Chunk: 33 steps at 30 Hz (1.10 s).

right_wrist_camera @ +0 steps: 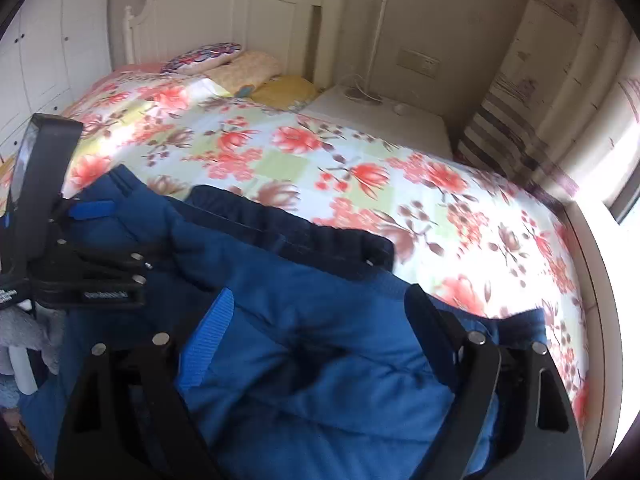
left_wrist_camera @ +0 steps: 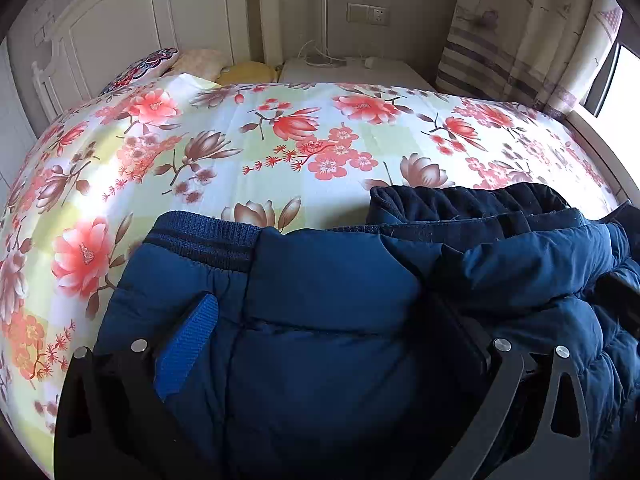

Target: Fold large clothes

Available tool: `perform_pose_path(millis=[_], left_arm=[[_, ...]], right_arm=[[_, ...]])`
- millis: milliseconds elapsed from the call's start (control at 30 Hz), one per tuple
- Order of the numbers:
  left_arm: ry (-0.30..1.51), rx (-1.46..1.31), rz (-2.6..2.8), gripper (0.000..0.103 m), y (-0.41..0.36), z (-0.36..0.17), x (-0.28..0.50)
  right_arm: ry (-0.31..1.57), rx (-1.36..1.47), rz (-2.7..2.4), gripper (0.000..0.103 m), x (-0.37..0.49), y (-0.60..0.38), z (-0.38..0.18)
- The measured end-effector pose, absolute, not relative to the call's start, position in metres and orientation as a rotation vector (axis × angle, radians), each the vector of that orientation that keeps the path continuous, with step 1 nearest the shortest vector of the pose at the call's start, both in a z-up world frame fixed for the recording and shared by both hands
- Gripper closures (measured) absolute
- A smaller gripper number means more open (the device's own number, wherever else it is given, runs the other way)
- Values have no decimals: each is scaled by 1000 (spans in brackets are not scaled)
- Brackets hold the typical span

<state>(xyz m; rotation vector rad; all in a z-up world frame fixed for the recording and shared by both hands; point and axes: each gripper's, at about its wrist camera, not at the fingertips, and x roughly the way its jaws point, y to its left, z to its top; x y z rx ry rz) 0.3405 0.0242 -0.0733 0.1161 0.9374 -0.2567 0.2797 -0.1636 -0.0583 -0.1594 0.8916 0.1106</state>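
Blue padded jacket (left_wrist_camera: 328, 320) lies on the near part of the bed (left_wrist_camera: 280, 140), on the floral cover, partly folded into a bulky stack. Its long axis runs side to side across both wrist views, roughly parallel to the bed's near edge, not toward the headboard (left_wrist_camera: 120, 28). The ribbed knit edges face the headboard: a striped blue band (left_wrist_camera: 200, 236) on the left in the left wrist view, and a darker navy ribbed edge (left_wrist_camera: 472, 200) further right, sitting slightly higher on the stack. Pillows (right_wrist_camera: 240, 68) are piled at the headboard end, a white nightstand (right_wrist_camera: 384, 116) beside them, a patterned curtain (left_wrist_camera: 520, 32) on the right, all well apart from the jacket. Left gripper (left_wrist_camera: 332, 328): fingers spread wide, padded fabric bulging up between them; the blue pad (left_wrist_camera: 188, 344) lies against the fabric but no pinch shows. Right gripper (right_wrist_camera: 320, 332): fingers spread wide too, jacket fabric between them, not pinching it. The right view is a bit blurred. In it, the left gripper's body shows at the left edge, low over the jacket's left end.
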Motion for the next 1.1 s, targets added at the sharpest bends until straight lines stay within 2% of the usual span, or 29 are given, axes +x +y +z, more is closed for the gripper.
perform_pose_path(millis=[67, 100, 267, 367, 500, 667, 800, 967, 1033, 1100], left_arm=[[940, 106, -260, 4, 26, -73, 341], [942, 94, -260, 4, 28, -73, 342], [945, 91, -260, 4, 28, -73, 342], [945, 82, -264, 4, 30, -73, 342], [942, 72, -272, 4, 31, -72, 341], [968, 84, -271, 4, 29, -72, 344], [1020, 103, -215, 4, 23, -58, 350], [859, 61, -365, 4, -26, -18, 325], [831, 192, -410, 4, -63, -32, 318], [955, 327, -401, 4, -90, -69, 330]], right_arm=[[1006, -207, 139, 14, 300, -151, -93], [1000, -191, 150, 13, 302, -152, -94], [951, -168, 123, 15, 287, -172, -74], [897, -106, -66, 15, 271, -235, -64], [937, 209, -50, 17, 252, -323, -90], [897, 212, -50, 17, 251, -326, -95], [846, 394, 28, 18, 242, -345, -97], [848, 388, 27, 18, 246, -343, -98], [848, 387, 25, 18, 246, -342, -98], [840, 387, 30, 18, 245, -342, -97]])
